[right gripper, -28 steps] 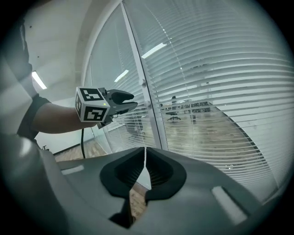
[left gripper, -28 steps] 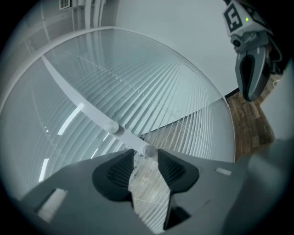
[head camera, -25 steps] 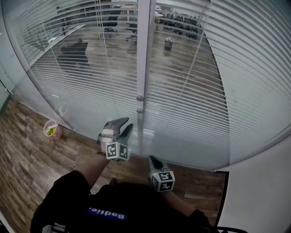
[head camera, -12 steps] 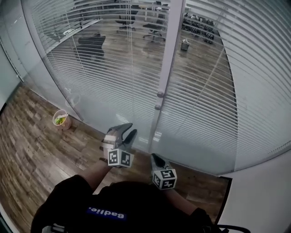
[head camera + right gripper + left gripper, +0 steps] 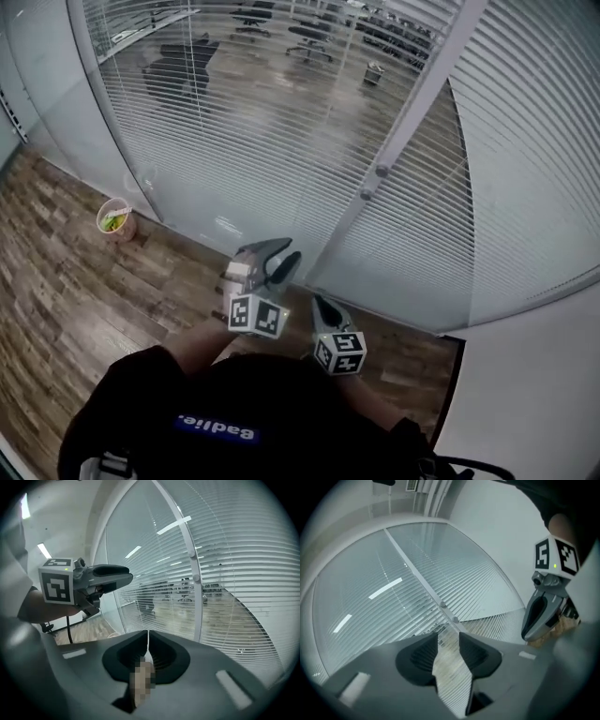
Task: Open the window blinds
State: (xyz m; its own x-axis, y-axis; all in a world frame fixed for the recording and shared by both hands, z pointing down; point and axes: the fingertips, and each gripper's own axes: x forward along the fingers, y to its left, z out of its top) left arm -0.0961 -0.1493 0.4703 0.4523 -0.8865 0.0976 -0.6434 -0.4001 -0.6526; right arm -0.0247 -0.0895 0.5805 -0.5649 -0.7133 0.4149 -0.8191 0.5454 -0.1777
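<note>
White slatted window blinds (image 5: 281, 122) hang lowered behind the glass wall, their slats partly tilted so an office shows through. A white frame post (image 5: 403, 131) with two small knobs (image 5: 375, 178) divides them. My left gripper (image 5: 278, 257) is held in the air short of the blinds, left of the post's foot. It is open; its jaws have just been closing, with nothing between them (image 5: 448, 637). My right gripper (image 5: 322, 306) hangs lower and nearer to me, shut and empty (image 5: 148, 644). Neither touches the blinds (image 5: 243, 573).
A small bin (image 5: 114, 220) with green scraps stands on the wooden floor (image 5: 66, 281) by the glass at the left. A plain white wall (image 5: 534, 375) closes the right side. Office chairs (image 5: 178, 56) stand beyond the glass.
Both grippers have shifted rightward and slightly up towards the blinds. The head view has swung, so the post now slants to the right. The left jaws look a little narrower.
</note>
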